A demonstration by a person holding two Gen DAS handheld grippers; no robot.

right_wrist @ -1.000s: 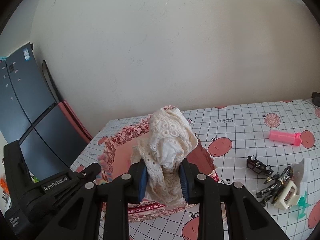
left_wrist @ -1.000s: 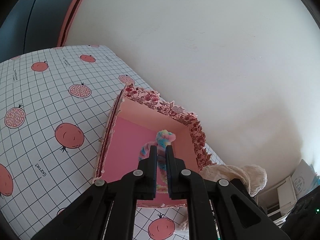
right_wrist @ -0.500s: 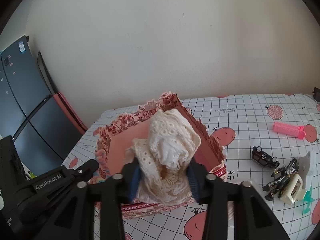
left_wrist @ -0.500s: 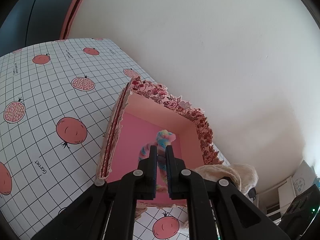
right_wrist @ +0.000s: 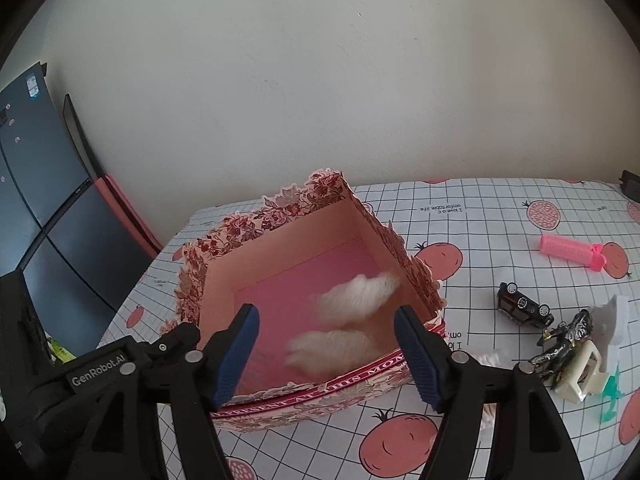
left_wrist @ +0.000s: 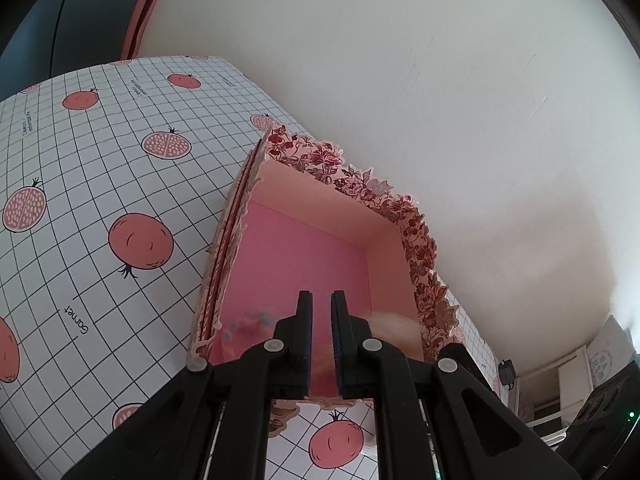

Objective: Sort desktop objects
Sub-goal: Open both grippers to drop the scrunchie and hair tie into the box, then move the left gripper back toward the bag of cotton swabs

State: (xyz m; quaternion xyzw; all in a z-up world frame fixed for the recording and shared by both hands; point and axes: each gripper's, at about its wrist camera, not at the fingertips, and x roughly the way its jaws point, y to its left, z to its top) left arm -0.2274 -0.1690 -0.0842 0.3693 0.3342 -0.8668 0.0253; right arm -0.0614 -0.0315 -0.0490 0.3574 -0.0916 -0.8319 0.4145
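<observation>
Opening its jaws over the floral box, the right gripper frees the soft, light lace cloth, blurred mid-frame inside, best pinched at a bunched fold.

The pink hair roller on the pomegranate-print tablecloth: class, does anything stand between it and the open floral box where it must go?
Nothing visible does. The pink hair roller lies on bare tablecloth right of the floral pink box; the black toy car sits nearer the camera, off that line.
</observation>
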